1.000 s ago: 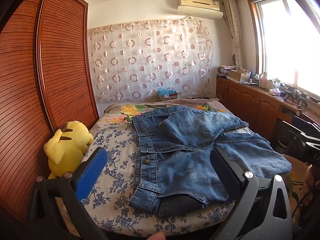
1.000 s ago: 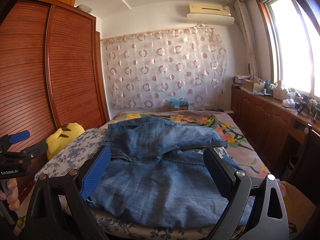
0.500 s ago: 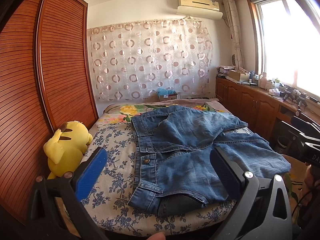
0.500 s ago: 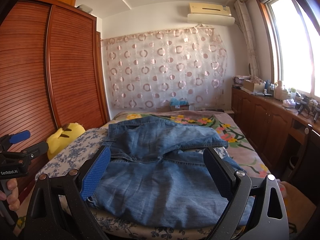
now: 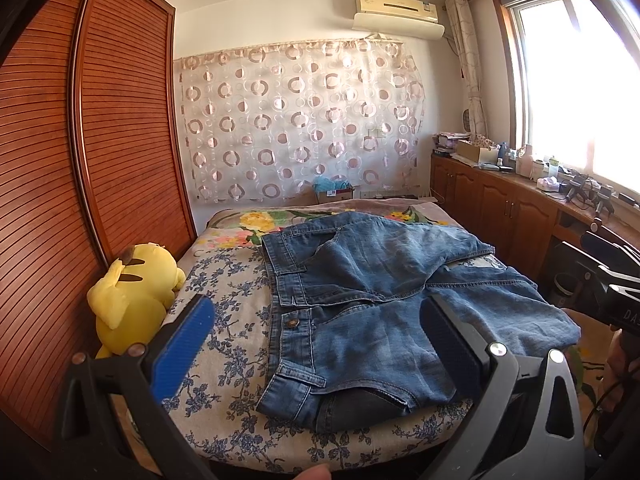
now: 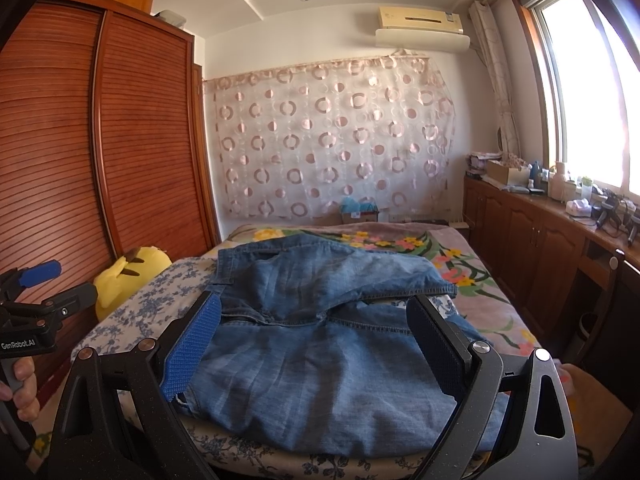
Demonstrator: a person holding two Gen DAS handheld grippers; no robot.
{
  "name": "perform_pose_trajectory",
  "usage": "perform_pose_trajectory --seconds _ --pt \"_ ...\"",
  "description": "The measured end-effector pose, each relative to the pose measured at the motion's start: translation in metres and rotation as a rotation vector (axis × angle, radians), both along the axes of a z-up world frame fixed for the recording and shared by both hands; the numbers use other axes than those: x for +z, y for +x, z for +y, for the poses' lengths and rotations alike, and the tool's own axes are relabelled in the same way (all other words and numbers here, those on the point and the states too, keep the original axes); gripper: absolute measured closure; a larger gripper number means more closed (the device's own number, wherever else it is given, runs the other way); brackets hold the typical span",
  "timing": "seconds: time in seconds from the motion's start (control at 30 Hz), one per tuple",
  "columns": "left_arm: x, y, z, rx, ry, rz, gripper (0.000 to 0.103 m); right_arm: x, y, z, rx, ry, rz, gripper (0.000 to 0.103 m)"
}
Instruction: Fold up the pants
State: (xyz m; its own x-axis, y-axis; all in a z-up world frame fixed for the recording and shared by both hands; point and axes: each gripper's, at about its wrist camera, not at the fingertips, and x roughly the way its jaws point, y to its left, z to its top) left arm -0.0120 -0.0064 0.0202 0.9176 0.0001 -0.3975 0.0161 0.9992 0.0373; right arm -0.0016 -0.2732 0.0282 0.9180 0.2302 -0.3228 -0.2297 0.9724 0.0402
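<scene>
Clearly the pants (image 5: 384, 304) are heavy, limp denim sprawled on the bed (image 5: 236, 320); the stiffer waistband at their left edge looks the surest hold. Both the left gripper (image 5: 316, 344) and right gripper (image 6: 316, 340) hover with jaws spread wide, holding nothing.

A bed with a blue-flowered white sheet (image 5: 240, 320) fills the lower centre; folded blue denim pants (image 5: 380, 300) lie mid-frame, a yellow plush toy (image 5: 132, 292) at left.

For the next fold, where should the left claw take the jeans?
Probably the near waistband corner of the jeans. It lies flat at the bed edge, a thick firm hem facing the open left claw; come straight forward from the bed's foot.
</scene>
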Motion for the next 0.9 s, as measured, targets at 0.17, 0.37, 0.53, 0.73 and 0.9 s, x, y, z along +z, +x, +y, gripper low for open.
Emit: perform_pose_trajectory --seconds 0.17,0.37,0.53,0.73,0.9 --pt "0.001 -0.001 -0.002 -0.002 0.001 0.008 0.000 0.000 0.000 0.000 0.000 0.000 0.001 0.007" --pt "-0.003 0.001 -0.001 -0.004 -0.008 0.018 0.000 0.001 0.000 -0.002 0.001 0.003 0.005 0.007" --pt "-0.013 0.007 0.003 -0.005 -0.015 0.033 0.000 0.007 0.003 0.003 -0.005 0.002 0.015 0.007" --pt "-0.034 0.020 0.017 -0.016 -0.027 0.070 0.000 -0.003 0.008 0.002 -0.016 -0.020 0.026 0.007" --pt "-0.058 0.035 0.031 -0.019 -0.042 0.122 0.000 -0.021 0.020 -0.001 -0.025 -0.035 0.056 0.007"
